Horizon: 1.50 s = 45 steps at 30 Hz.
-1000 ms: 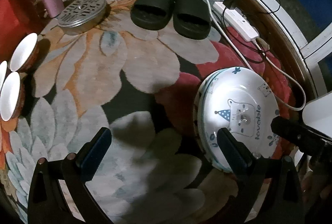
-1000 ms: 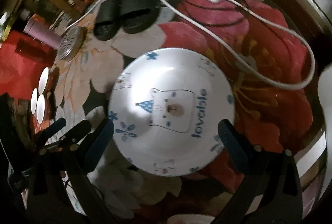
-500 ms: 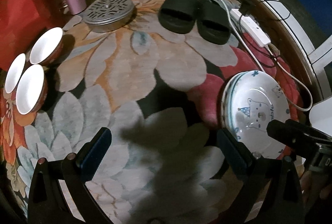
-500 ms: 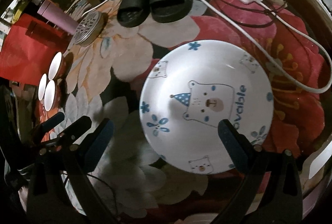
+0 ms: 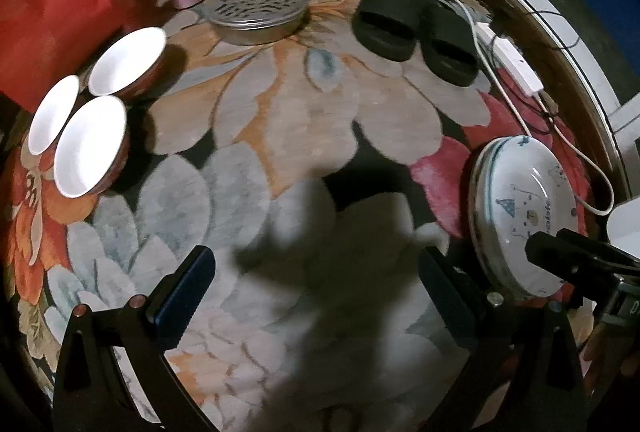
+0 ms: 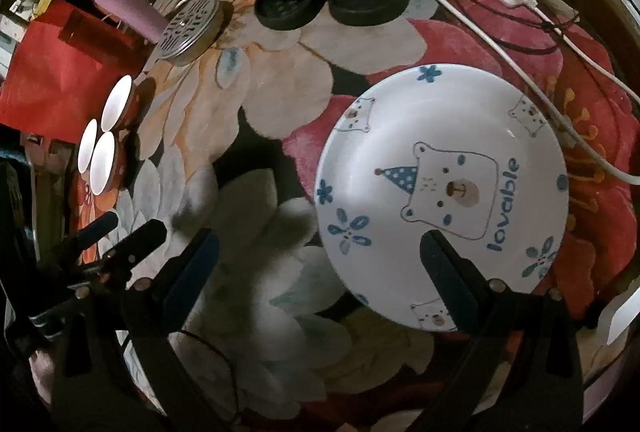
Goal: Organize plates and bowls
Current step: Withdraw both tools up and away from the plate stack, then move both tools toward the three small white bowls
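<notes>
Sitting stacked, the white bear-print plates (image 6: 440, 191) look done — three white bowls (image 5: 90, 143) remain loose; both grippers (image 5: 316, 288) (image 6: 320, 272) gape empty.

Dim room, harsh overhead light glaring off the bowls (image 5: 90, 145), soft shadows, fisheye-dark edges, slight blur.

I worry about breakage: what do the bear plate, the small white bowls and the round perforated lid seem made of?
Bear plate: probably glazed ceramic, glossy white with printed blue decoration. Small bowls: likely glazed ceramic too, bright smooth white inside, brownish outside. Perforated lid: metal, dull silver-grey sheen with punched slots.
</notes>
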### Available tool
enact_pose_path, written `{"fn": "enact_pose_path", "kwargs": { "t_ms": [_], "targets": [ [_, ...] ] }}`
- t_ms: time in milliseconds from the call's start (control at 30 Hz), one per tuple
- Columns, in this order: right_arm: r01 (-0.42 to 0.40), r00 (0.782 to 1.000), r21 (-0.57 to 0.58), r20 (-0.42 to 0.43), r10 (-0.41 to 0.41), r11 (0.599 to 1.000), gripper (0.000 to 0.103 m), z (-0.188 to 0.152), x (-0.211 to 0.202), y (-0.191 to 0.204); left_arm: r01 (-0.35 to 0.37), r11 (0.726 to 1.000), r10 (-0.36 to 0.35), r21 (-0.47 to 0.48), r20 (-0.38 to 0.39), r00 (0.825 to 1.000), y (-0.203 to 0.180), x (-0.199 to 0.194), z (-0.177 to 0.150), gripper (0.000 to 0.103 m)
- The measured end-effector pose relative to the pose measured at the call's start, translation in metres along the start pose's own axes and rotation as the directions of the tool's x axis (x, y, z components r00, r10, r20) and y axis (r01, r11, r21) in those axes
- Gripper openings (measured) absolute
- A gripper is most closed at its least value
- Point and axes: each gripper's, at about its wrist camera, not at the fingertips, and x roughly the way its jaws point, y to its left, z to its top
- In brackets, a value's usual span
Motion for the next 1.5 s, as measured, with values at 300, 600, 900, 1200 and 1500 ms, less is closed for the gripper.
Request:
{"fn": "enact_pose_path", "kwargs": {
  "t_ms": [300,600,900,1200,1500],
  "targets": [
    [-0.024,1.000,-0.061,-0.011,0.023,0.998,0.101,-0.005,0.007,0.029,-0.069,0.996,0.071,-0.059,0.029,0.997,0.048,-0.020,0.000,0.102],
    [-0.031,0.999,-0.096,-0.034,0.028,0.995,0.101,-0.010,0.015,0.045,-0.086,0.988,0.091,-0.128,0.032,0.995,0.078,-0.020,-0.002,0.102],
    [0.008,0.997,-0.160,-0.077,-0.021,0.987,0.101,-0.012,0.031,0.062,-0.061,0.977,0.071,-0.202,0.044,0.996,0.113,-0.012,-0.010,0.102],
    [-0.016,0.992,-0.323,-0.125,-0.026,0.946,0.101,0.005,0.059,0.131,-0.096,0.967,0.114,-0.236,0.067,0.991,0.182,-0.012,-0.023,0.102],
    [-0.122,0.989,-0.449,-0.127,0.072,0.885,0.100,0.036,0.103,0.237,-0.086,0.941,0.119,-0.326,0.083,0.989,0.251,-0.023,-0.032,0.102]
  ]
}}
